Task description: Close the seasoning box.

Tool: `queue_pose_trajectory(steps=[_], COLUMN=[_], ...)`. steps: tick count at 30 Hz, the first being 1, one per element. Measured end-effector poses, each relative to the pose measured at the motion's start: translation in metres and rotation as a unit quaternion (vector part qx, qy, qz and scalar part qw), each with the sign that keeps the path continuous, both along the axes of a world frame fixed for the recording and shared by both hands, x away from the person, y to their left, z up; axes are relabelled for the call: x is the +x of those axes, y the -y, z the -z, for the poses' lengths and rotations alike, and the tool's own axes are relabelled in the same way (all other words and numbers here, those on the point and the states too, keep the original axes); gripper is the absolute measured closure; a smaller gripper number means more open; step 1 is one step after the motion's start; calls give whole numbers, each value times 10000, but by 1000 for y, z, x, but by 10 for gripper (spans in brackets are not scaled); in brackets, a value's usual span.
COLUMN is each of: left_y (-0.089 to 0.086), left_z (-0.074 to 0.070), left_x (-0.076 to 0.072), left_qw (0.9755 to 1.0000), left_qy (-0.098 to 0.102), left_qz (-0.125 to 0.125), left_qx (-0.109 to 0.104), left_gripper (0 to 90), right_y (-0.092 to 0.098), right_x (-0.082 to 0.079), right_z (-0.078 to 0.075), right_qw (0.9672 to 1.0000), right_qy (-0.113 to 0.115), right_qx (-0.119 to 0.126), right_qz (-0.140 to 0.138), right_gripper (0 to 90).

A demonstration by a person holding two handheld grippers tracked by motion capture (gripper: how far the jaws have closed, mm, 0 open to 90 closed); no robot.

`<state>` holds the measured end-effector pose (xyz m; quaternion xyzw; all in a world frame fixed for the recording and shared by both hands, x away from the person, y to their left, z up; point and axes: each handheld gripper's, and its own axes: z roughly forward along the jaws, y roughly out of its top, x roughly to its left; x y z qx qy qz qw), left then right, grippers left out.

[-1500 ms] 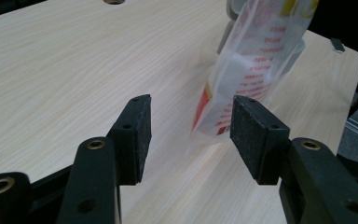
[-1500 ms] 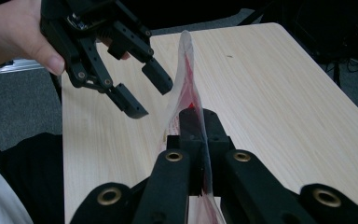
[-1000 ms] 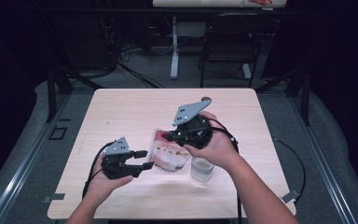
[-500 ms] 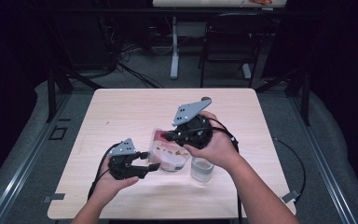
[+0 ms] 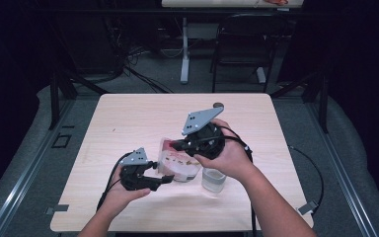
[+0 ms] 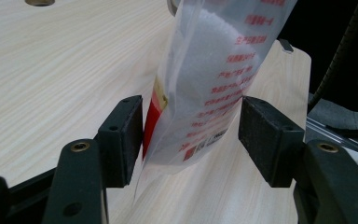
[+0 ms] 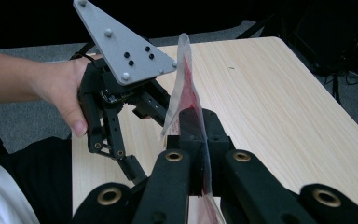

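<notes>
High view: bag at frame centre, hanging from right gripper, pinched at top edge; left gripper at lower left, jaws toward bag's lower corner; cup just right of bag.

Left gripper view: jaws wide, bag between pads, long axis upright, left pad touching or nearly so, right pad apart.

Right gripper view: jaws clamped on bag edge; left gripper at centre left, just beside bag.
</notes>
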<state>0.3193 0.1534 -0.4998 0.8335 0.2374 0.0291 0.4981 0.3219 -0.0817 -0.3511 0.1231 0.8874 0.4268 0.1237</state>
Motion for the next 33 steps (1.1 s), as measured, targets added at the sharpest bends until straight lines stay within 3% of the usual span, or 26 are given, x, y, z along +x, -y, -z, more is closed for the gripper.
queue_pose_trajectory(steps=[15, 18, 33], left_y=[7, 7, 4], left_z=[8, 7, 6], left_x=[0, -2, -5], left_qw=[9999, 9999, 9997], left_qy=[-17, 82, 56], left_qz=[65, 35, 153], left_qx=[90, 137, 156], left_gripper=[389, 419, 608], right_y=[-3, -2, 0], right_x=[-2, -1, 0], right_z=[-1, -2, -2], right_qw=[10000, 9999, 9999], right_qy=[42, 56, 26], right_qx=[61, 82, 136], right_qz=[-47, -37, -29], right_gripper=[900, 900, 900])
